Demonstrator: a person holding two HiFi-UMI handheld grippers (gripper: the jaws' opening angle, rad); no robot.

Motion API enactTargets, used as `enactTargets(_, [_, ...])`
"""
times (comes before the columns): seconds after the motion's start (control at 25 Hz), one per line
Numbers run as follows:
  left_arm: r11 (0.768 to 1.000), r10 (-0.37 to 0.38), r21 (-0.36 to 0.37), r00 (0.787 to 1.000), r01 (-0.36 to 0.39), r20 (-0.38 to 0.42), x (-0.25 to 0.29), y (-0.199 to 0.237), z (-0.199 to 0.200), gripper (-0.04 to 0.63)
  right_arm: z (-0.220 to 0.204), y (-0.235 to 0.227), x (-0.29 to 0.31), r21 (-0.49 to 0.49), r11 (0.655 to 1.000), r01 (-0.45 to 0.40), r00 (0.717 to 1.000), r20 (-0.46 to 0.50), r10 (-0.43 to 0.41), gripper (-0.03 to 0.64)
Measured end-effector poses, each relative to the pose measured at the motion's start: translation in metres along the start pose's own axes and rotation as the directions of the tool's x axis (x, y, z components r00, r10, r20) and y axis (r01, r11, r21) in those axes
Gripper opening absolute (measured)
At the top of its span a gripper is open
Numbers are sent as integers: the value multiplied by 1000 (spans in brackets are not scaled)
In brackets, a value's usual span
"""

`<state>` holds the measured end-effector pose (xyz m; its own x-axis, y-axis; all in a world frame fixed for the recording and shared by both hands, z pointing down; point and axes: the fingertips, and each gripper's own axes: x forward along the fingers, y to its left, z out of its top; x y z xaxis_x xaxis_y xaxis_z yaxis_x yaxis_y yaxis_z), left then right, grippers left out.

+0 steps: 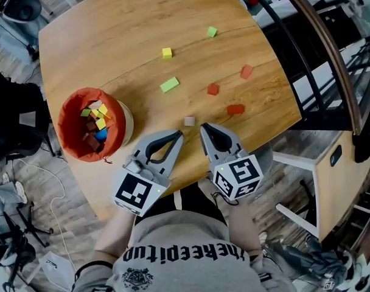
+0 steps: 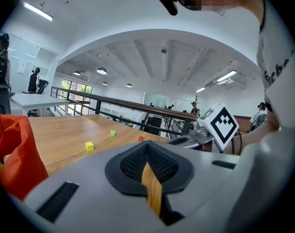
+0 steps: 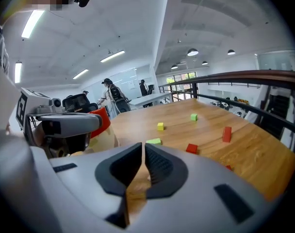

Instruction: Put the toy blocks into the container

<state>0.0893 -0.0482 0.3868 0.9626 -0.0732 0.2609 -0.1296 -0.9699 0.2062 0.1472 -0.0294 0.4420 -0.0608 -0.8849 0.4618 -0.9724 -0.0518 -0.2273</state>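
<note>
1. Your left gripper [image 1: 174,137] sits at the lower middle of the head view, over the near edge of the table [image 1: 100,35]. Its jaws are pressed together with nothing between them; the left gripper view shows only the wood through the loop above the closed tips.
2. Your right gripper [image 1: 207,129] is just to the right of the left one, tips close to each other but apart. Its jaws are also together and empty, with no more than a thin slit between the pads in the right gripper view.
3. The container [image 1: 90,92], orange-lined, stands at the left of the head view, beside your left gripper. Several coloured blocks already lie inside it.
4. A small tan block [image 1: 189,121] lies on the table just above the gap between your two gripper tips.
5. Three red blocks [image 1: 213,89] are spread at centre right.
6. A flat green block [image 1: 169,84] lies in the middle, a yellow block [image 1: 167,53] above it, and a small green block [image 1: 212,32] towards the upper right.
</note>
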Motion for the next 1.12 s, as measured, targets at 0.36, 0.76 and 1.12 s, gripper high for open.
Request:
enactTargets(0.36, [999,-13,-44,999,10,-51,5,6,-24,14,-31,-2,21,20,1000,-10,996,-85,12,20])
enactTargets(0.76, [996,-6,-86,997,-1,-75,6,15,-37,14,-50,-6,40,33,999,-15,989,-149,20,62])
enactTargets(1.12, [994,-2,-111,996,-8,-90,6,22,-44,14,-70,-11,59,28,1000,-8,976,-218,14,104])
